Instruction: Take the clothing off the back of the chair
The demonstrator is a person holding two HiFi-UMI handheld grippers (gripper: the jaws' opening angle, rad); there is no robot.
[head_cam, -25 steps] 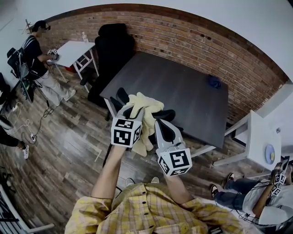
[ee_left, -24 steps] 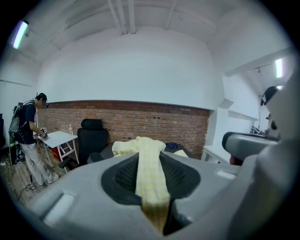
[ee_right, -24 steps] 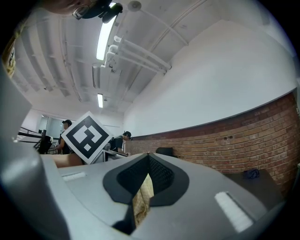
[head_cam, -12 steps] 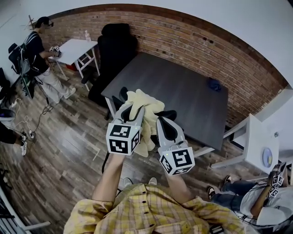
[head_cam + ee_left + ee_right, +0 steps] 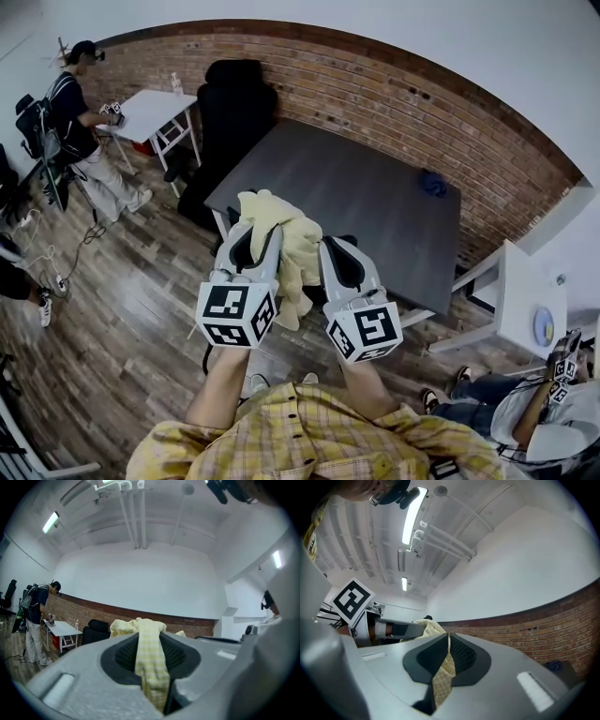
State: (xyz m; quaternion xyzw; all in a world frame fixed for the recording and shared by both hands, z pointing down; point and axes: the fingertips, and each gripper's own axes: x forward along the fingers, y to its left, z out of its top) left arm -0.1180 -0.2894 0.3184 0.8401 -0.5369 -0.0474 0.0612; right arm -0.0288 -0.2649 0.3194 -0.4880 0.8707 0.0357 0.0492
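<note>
A pale yellow checked garment [image 5: 289,246] hangs bunched between my two grippers, lifted in front of the dark table [image 5: 375,197]. My left gripper [image 5: 251,234] is shut on one fold of it; the cloth [image 5: 150,656] runs between its black pads. My right gripper [image 5: 330,246] is shut on another fold [image 5: 443,674] of the same garment. Both grippers point about level, side by side. The chair that the garment came from is mostly hidden below the grippers; only a dark bit [image 5: 349,242] shows.
A black office chair [image 5: 230,103] stands at the table's far left by the brick wall [image 5: 394,89]. A blue object [image 5: 432,183] lies on the table's far right. A person [image 5: 80,131] stands at a white table [image 5: 150,108] at the left. Another white table [image 5: 525,300] is at the right.
Both grippers have risen with the garment, the left one more. The cloth now hangs higher against the table.
</note>
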